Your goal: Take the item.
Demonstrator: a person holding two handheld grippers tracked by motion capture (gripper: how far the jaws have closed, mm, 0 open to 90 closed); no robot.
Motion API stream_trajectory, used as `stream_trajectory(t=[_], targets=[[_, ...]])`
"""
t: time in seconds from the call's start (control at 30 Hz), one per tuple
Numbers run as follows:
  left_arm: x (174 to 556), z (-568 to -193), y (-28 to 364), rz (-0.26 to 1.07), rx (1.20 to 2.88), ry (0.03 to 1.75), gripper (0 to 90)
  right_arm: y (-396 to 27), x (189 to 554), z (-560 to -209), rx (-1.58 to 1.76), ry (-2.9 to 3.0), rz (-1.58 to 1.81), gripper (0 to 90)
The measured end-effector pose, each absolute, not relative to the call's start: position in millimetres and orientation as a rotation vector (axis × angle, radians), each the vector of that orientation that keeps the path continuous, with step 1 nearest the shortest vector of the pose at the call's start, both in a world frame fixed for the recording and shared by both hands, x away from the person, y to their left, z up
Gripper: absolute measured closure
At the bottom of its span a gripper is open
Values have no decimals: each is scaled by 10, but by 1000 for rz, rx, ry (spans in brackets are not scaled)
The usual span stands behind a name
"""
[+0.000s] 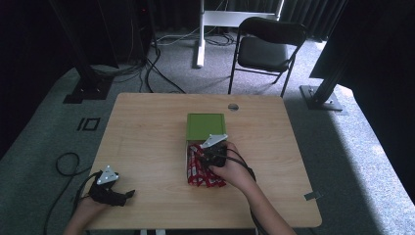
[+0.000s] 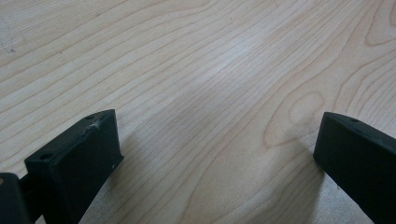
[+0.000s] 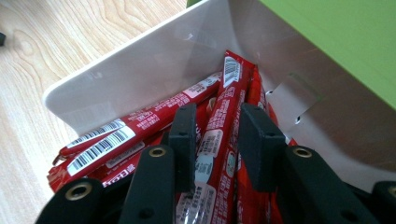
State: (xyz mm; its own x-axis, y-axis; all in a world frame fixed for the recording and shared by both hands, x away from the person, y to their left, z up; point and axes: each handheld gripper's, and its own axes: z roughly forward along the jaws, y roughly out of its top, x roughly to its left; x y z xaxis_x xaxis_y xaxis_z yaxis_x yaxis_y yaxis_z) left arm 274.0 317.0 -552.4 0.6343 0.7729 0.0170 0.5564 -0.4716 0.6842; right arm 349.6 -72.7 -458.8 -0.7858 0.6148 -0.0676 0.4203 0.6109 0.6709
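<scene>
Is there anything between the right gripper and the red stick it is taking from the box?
Nothing visible. The right gripper has its jaws on either side of one red stick in the white box, on top of the pile. The green lid stands behind, out of the way.

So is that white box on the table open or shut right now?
Open. The green lid is flipped back flat on the table beyond the white box, and the red stick packets inside lie exposed.

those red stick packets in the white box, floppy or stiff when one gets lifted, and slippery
The red stick packets look long, thin and glossy, so probably light, a bit bendy and slippery. The right gripper straddles one; neighbours packed against it in the white box may drag along.
</scene>
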Motion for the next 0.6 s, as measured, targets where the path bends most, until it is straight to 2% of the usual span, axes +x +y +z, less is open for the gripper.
stream_trajectory(t=[0.3, 0.33, 0.4, 0.6], targets=[[2740, -5524, 3170, 430, 2203, 1033, 14, -661, 3510, -4681, 886, 2545, 933, 662], [2740, -5524, 3170, 430, 2203, 1033, 14, -661, 3508, -4686, 911, 2529, 941, 771], [2740, -5524, 3170, 430, 2202, 1033, 14, -680, 3507, -4669, 939, 2520, 955, 822], [2740, -5524, 3169, 429, 2202, 1034, 14, -750, 3490, -4605, 967, 2513, 995, 838]])
